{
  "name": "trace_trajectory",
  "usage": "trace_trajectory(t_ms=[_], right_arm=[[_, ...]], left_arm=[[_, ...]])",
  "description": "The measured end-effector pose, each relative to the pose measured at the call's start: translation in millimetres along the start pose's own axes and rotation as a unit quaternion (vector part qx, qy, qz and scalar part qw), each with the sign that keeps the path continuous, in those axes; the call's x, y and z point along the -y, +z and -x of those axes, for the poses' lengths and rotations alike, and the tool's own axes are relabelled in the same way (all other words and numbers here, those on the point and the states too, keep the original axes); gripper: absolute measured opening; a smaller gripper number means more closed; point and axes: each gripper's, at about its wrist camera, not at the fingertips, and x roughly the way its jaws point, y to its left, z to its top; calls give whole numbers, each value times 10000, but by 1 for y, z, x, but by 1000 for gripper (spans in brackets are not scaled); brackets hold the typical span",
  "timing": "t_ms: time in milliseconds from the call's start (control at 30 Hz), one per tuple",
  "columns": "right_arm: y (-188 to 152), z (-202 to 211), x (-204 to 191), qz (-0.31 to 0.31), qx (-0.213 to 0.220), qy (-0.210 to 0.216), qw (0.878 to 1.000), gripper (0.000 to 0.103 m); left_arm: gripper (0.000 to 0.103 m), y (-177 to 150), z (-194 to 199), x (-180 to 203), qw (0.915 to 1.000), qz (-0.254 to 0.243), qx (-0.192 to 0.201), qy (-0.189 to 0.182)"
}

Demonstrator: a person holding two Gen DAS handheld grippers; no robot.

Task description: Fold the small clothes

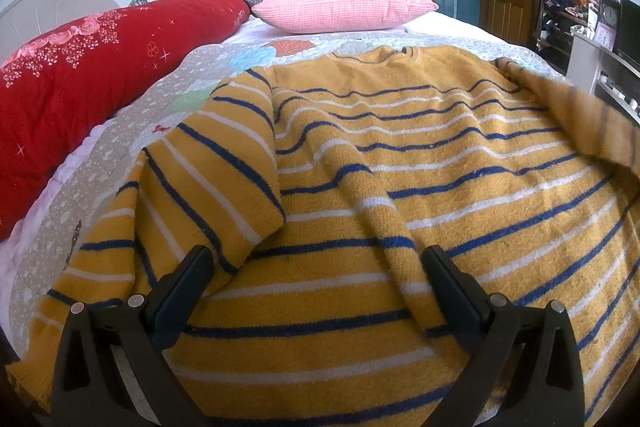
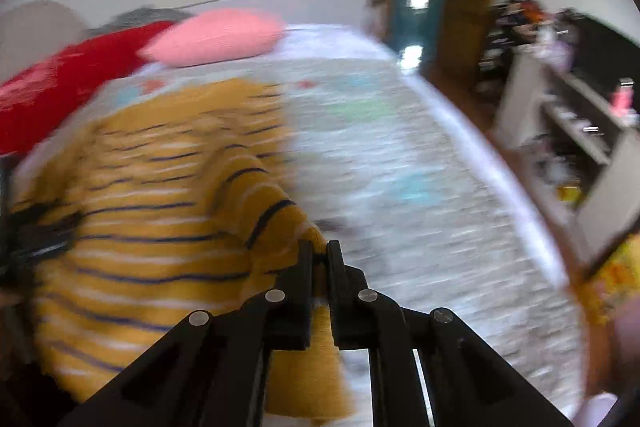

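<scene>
A mustard-yellow knitted sweater (image 1: pixel 400 155) with blue and white stripes lies spread on the bed, collar at the far end. Its left sleeve (image 1: pixel 224 155) is folded over the body. My left gripper (image 1: pixel 316 259) is open just above the sweater's lower part, holding nothing. In the blurred right wrist view my right gripper (image 2: pixel 319 251) is shut on the end of the sweater's right sleeve (image 2: pixel 276 223), lifted above the quilt. The raised sleeve also shows at the right edge of the left wrist view (image 1: pixel 592 119).
The sweater lies on a pale patterned quilt (image 2: pixel 420 187). A rolled red duvet (image 1: pixel 80 83) runs along the left side and a pink pillow (image 1: pixel 344 3) sits at the far end. Shelves and a desk (image 2: pixel 572 131) stand beyond the bed's right edge.
</scene>
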Motion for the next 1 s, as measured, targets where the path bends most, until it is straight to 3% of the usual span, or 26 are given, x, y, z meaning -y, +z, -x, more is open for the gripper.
trace_trajectory(t_ms=[100, 200, 233, 267, 300, 367, 433, 600, 733, 900, 1000], right_arm=[[2, -30, 41, -252, -355, -740, 9963, 8], [-5, -40, 79, -949, -674, -820, 9898, 11], [-7, -36, 85, -1117, -608, -738, 9891, 12], [-10, -29, 89, -1276, -497, -528, 9892, 23], [-12, -21, 91, -1363, -403, -345, 9892, 43], [-15, -1, 84, -1353, -172, -86, 9906, 60], [-15, 14, 70, -1170, -2, 134, 9930, 60], [-18, 41, 24, -773, 206, 985, 9919, 76], [-26, 32, -14, -662, -134, 1667, 9837, 76], [-34, 12, -50, -500, -530, 2064, 9757, 76], [-44, -9, -55, -555, -787, 2153, 9718, 76]], left_arm=[[103, 0, 0, 0, 10000, -3, 1, 6], [103, 0, 0, -1, 10000, -4, 1, 6], [103, 0, 0, -1, 10000, -4, 1, 6], [103, 0, 0, -1, 10000, -3, 1, 6], [103, 0, 0, -1, 10000, -5, 1, 7], [103, 0, 0, 0, 10000, -8, 0, 14], [103, 0, 0, 0, 10000, -22, 4, 48], [103, 0, 3, 4, 9996, -154, -4, 216], [103, 4, 20, -2, 9998, -37, -167, 96], [103, -1, 81, -32, 9982, 285, 223, -483], [103, -3, 108, -71, 9968, 478, 464, -448]])
